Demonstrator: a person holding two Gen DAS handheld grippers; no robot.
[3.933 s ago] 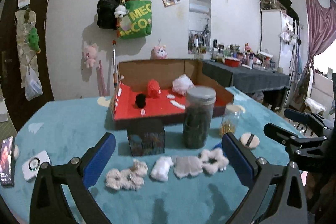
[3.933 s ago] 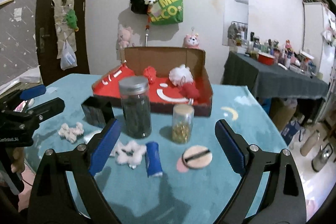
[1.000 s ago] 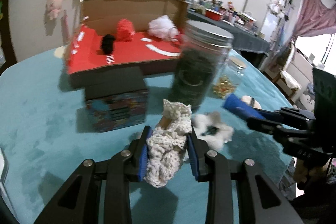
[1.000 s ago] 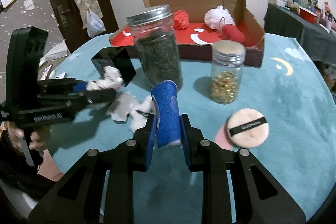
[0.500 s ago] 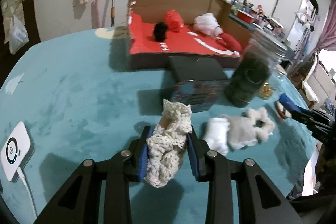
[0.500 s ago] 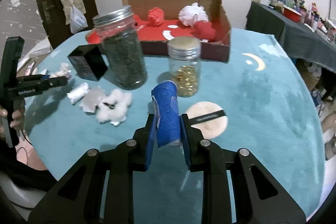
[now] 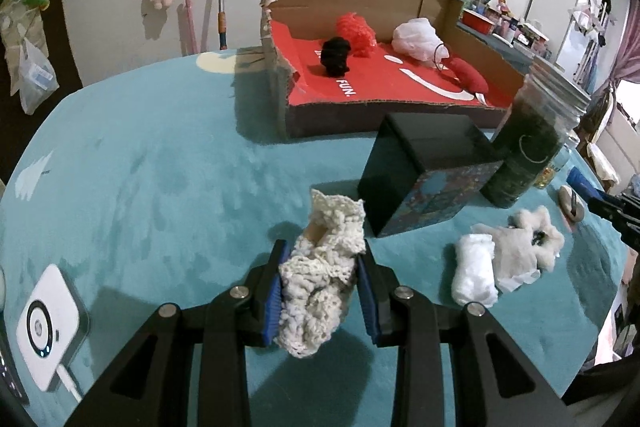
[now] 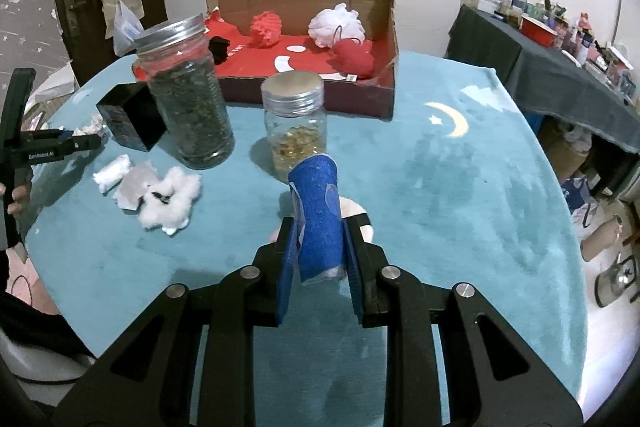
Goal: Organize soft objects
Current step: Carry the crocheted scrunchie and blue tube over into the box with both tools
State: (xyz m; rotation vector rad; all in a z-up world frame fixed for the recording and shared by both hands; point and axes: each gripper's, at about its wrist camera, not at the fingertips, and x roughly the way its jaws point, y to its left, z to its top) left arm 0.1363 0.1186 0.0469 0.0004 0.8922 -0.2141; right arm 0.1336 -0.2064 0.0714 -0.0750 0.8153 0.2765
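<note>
Above the teal tabletop (image 7: 140, 167) we held 2 grippers, each clamped on a soft thing. Our left gripper (image 7: 322, 291) gripped a cream crocheted piece (image 7: 320, 283) between its blue pads; the piece's long axis ran along the fingers, its frilled end pointing forward toward the black box (image 7: 424, 171), its other end hanging below the pads. Our right gripper (image 8: 320, 255) was closed on a blue roll (image 8: 318, 219), whose long axis also lay along the fingers, with its open rounded end pointing forward and up toward the small jar (image 8: 295, 123) of golden contents. Both things were off the tabletop.

Beyond the small jar stood the cardboard box (image 8: 384, 27) with its red floor, holding a red puff (image 8: 266, 29), a white mesh puff (image 8: 338, 25), a red pouch (image 8: 354, 59) and a black ball (image 7: 336, 57). The tall jar (image 8: 188, 107) of dark leaves stood upright just beside the black box. On the tabletop, near the tall jar, lay 3 loose soft things in a row, touching: a white roll (image 7: 474, 275), a grey-white cloth (image 7: 514, 255) and a fluffy white scrunchie (image 7: 540, 235). A round powder puff (image 8: 356, 215) lay mostly hidden under our right gripper. A white charger (image 7: 48, 323) sat at the near left edge in the left wrist view.
</note>
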